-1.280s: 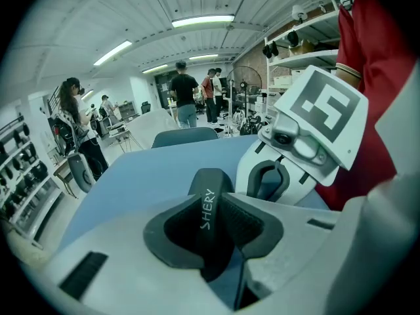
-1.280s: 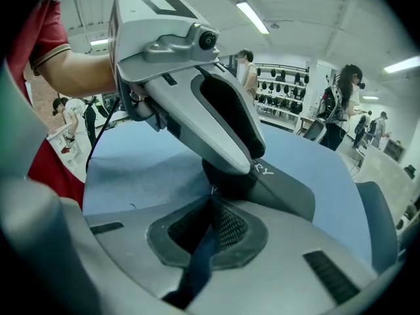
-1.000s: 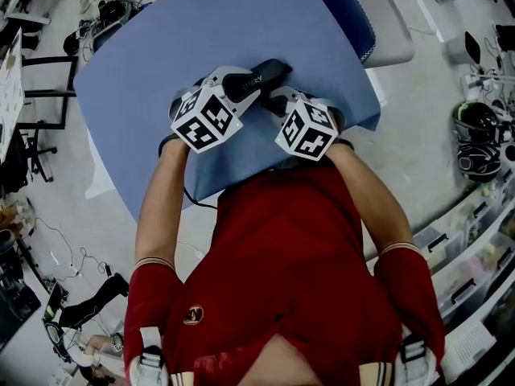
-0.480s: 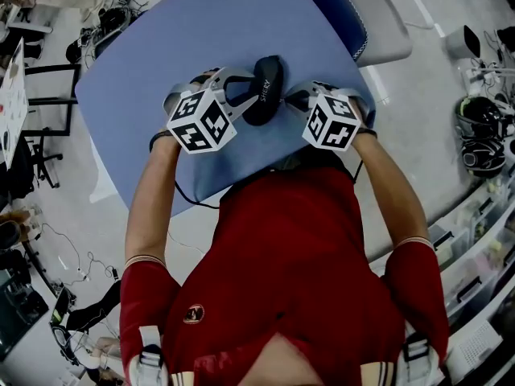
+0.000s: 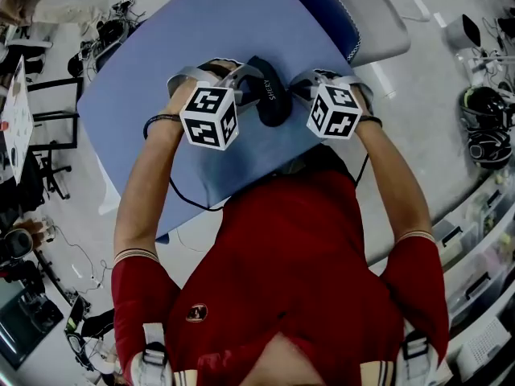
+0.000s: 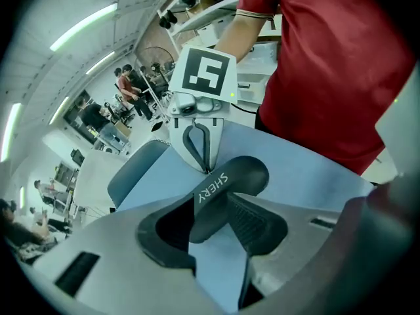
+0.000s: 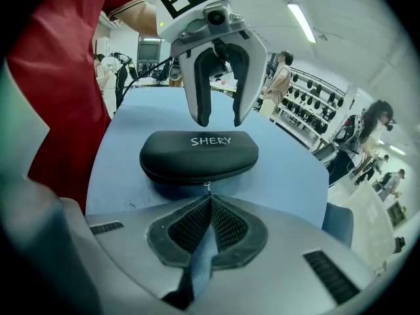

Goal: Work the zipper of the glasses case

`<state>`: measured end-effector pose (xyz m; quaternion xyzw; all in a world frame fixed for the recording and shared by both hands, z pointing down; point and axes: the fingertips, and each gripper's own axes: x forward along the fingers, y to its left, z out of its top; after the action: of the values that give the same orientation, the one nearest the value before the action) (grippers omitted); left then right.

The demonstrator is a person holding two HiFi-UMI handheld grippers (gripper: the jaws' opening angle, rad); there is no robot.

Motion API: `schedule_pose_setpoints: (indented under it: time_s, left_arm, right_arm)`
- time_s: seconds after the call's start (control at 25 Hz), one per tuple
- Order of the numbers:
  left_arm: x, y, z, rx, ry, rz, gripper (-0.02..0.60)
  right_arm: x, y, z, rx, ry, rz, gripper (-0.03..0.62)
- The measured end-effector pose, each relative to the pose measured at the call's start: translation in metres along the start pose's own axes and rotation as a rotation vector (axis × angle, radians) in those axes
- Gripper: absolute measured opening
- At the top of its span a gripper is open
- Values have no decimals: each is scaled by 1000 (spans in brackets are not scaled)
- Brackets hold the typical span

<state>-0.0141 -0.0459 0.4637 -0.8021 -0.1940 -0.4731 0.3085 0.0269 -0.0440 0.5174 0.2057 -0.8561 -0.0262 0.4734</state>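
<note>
Two grippers meet at a zipped glasses case (image 5: pixel 269 95) on the blue table (image 5: pixel 201 30).
The black case, lettered SHERY, lies flat and closed toward the table's near edge, just in front of the person (image 5: pixel 298 264). The left gripper (image 6: pixel 211 205) straddles one end of it. Its jaws have just been opening and now stand wide, with the case between them but not clamped. The right gripper (image 7: pixel 210 202) faces the case's long side with its jaws pressed together. Their tips sit right at the small zipper pull (image 7: pixel 208 186); whether they pinch it is unclear.
</note>
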Motion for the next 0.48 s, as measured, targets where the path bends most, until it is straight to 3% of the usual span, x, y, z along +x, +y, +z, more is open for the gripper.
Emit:
schedule_pose_setpoints:
  time_s: [0.2, 0.48]
  left_arm:
    - [10, 14, 0, 66, 19, -55, 159]
    - [17, 18, -8, 77, 61, -196, 173]
  right_arm:
    - [4, -25, 0, -44, -4, -24, -2]
    - [9, -42, 6, -179, -23, 11, -2]
